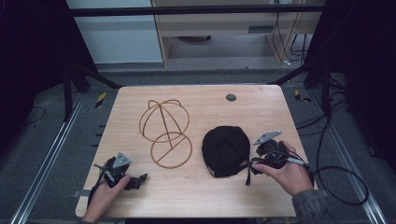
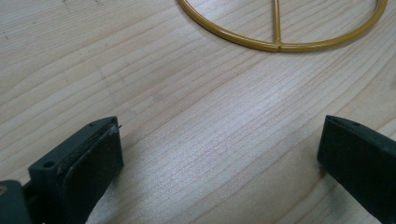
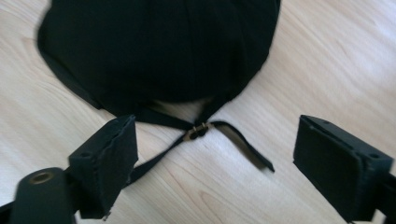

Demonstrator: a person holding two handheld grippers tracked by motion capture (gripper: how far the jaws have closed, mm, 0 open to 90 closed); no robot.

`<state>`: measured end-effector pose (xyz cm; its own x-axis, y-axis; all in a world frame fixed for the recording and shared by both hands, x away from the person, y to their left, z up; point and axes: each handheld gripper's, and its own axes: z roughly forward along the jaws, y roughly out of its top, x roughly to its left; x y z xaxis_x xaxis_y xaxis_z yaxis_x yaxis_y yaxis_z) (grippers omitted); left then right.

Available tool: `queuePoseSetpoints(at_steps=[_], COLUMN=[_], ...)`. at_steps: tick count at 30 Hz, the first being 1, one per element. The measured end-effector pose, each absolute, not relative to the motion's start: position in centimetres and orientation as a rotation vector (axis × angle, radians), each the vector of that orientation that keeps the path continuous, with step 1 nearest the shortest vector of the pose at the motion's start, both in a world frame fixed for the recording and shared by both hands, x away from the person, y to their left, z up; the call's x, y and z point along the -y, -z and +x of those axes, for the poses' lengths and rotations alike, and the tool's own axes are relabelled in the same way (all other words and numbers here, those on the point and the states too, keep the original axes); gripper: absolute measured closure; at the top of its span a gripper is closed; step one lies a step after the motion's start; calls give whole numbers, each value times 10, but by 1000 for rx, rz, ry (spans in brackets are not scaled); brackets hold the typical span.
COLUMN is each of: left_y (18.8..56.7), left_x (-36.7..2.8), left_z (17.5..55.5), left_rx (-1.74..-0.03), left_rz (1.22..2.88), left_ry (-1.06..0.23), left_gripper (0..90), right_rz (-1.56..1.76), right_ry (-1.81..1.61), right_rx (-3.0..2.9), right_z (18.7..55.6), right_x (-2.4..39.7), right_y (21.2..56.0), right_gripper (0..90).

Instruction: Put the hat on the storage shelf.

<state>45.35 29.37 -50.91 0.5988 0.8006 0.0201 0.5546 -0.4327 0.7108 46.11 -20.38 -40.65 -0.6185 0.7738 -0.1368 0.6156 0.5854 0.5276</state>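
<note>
Two hands hold a tool each in the high view: the left tool (image 1: 133,180) sits near the front left corner of the pale wooden counter (image 1: 261,112), the right tool (image 1: 250,164) at the black cap (image 1: 225,150), with a gold wire stand (image 1: 166,133), a dome frame above a round base, standing between them and a little farther back. Closer in, the left gripper view shows its jaws spread wide over bare, fine-grained wood, with the stand's glossy yellow ring (image 2: 280,45) and its crossbar just ahead. Turning to the right gripper view, those jaws are also spread wide, apart from the cap's soft dark cloth (image 3: 159,51), whose thin strap (image 3: 243,144) and small brass buckle (image 3: 200,130) lie on the wood between them.
</note>
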Motion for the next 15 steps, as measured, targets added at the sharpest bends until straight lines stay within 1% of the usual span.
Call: queuePoseSetpoints(at_steps=[1,3,4,5,6,9,15], left_y=[509,509,509,509,509,509,509], left_x=[-294,-294,-294,-294,-294,-294,-294], left_z=[454,454,454,454,454,454,454], left_rx=[-1066,-1065,-1065,-1066,-1066,-1066,-1066], left_rz=[2152,2153,2153,2152,2152,2153,2152], left_ry=[-470,-469,-469,-470,-470,-469,-469], left_gripper=[0,0,0,0,0,0,0], right_rz=[1099,1066,1066,1037,1037,1002,943], right_ry=[-610,-579,-579,-564,-564,-554,-537], right_rx=[-2498,-2530,-2530,-2543,-2543,-2584,-2629], right_z=[467,473,473,478,478,489,498], right_x=[196,190,190,184,184,175,162], right_y=[397,389,389,382,382,372,363], right_gripper=[180,215,215,267,267,313,336])
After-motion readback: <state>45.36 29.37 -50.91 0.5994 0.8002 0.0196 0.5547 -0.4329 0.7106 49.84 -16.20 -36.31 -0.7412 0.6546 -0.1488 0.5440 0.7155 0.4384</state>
